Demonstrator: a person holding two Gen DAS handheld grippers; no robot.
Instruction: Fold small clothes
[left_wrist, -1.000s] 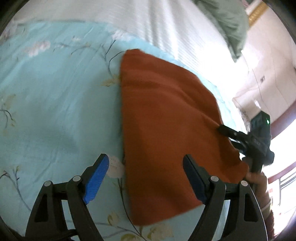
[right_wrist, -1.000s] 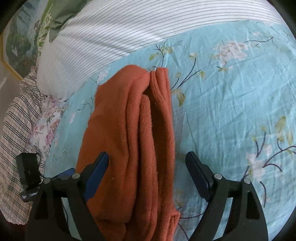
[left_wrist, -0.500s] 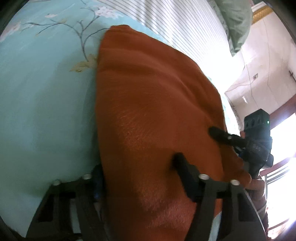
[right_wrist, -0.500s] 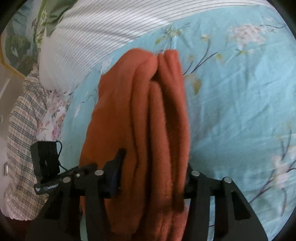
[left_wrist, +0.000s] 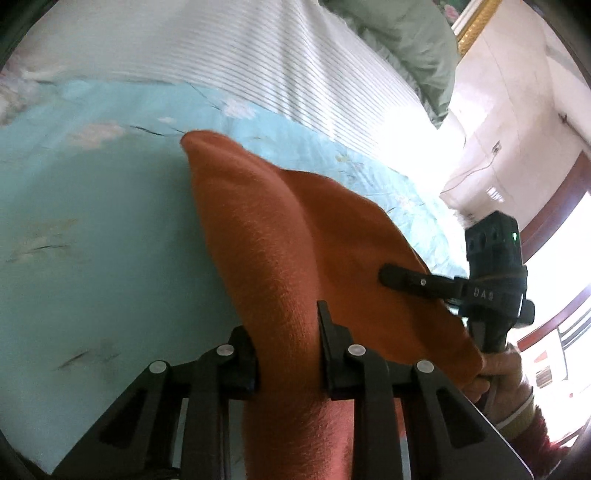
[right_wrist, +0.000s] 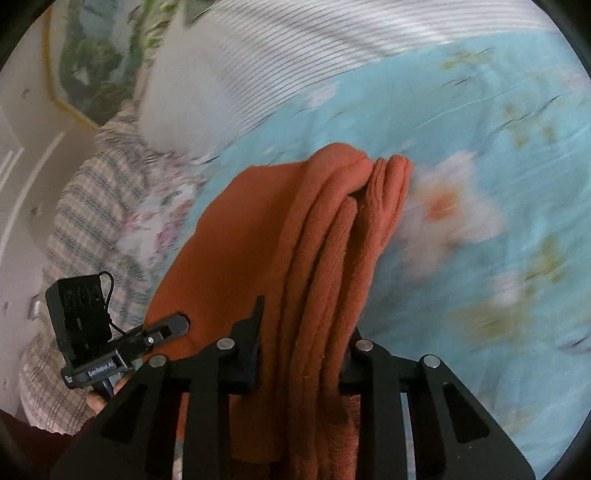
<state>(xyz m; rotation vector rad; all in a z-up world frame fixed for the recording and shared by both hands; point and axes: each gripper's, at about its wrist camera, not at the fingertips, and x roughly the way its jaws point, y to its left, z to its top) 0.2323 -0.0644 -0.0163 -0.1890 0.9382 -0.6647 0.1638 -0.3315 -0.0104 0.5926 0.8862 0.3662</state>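
Closed in from wide apart: left gripper (left_wrist: 286, 345) and right gripper (right_wrist: 303, 341), each now clamped on one near corner of orange garment (left_wrist: 295, 229). Gripped at both ends, presumably to raise it evenly off floral bedsheet (left_wrist: 92, 229) for next fold.

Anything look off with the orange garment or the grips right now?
Nothing stands out. The orange garment is bunched in several folded layers. Both jaws have just been closing: the right gripper and left gripper each pinch it near one end. No snag or tear shows.
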